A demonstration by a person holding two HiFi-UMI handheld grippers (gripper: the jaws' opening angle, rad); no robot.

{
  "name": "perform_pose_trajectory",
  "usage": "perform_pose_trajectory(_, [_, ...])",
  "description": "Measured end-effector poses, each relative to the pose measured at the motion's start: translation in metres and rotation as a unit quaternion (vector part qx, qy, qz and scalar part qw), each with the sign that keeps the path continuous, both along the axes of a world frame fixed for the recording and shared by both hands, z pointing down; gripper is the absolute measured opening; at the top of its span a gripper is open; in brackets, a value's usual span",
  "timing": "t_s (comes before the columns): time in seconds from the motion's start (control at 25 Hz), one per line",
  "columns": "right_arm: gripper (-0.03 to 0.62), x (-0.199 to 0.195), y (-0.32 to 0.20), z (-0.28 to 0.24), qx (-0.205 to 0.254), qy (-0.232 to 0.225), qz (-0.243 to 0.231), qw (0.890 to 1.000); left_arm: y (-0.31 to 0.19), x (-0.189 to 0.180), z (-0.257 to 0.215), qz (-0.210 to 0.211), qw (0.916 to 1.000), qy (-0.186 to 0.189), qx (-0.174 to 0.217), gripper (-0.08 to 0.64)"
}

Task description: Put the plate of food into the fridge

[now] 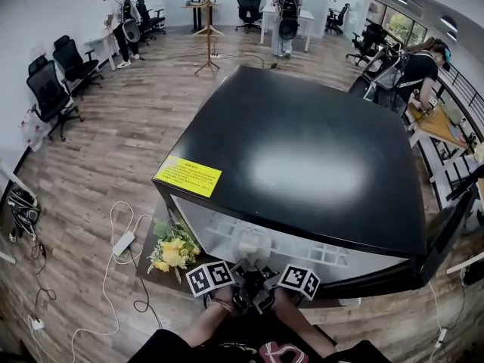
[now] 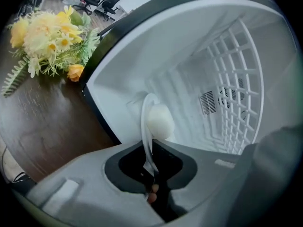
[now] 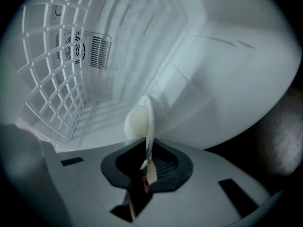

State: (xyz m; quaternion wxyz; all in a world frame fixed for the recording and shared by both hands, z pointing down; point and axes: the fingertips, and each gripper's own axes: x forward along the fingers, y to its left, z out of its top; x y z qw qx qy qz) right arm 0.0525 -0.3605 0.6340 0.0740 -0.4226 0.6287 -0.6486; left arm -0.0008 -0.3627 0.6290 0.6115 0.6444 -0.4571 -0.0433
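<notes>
Wood plank floor (image 1: 113,150) spreads all round. Black office chairs (image 1: 57,82) line a white wall (image 1: 30,13) at ten o'clock. A wooden stand (image 1: 207,29) rises at twelve. Bright windows (image 1: 397,25) sit at one, and white cables (image 1: 121,240) trail at eight.

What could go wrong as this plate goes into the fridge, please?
The left gripper and right gripper each pinch the plate only by its thin rim, so it might slip or tilt and the food could roll off. The plate's edge might also catch the wire rack inside the fridge.
</notes>
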Motion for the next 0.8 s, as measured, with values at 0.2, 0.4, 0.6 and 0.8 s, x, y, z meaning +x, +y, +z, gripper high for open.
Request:
perform_pose_trajectory(0.2, [0.044, 0.001, -0.01, 0.001, -0.004, 0.002, -0.003, 1.0, -0.009, 0.001, 0.0, -0.003, 1.0, 0.0, -0.003, 0.048])
perform_pose_trajectory(0.4, [0.043, -0.001, -0.016, 0.005, -0.007, 0.001, -0.004, 1.0, -0.015, -0.001, 0.005, -0.005, 1.0, -0.002, -0.006, 0.048])
perform_pose_trajectory(0.6, [0.043, 0.0, -0.019, 0.007, -0.009, 0.005, 0.002, 1.0, -0.018, 0.0, 0.008, -0.001, 1.0, -0.003, -0.007, 0.051])
perform_pose_trajectory(0.8, [0.043, -0.001, -0.021, 0.006, -0.004, 0.009, 0.001, 1.0, -0.019, -0.001, 0.008, 0.005, 0.9999, -0.013, -0.01, 0.057])
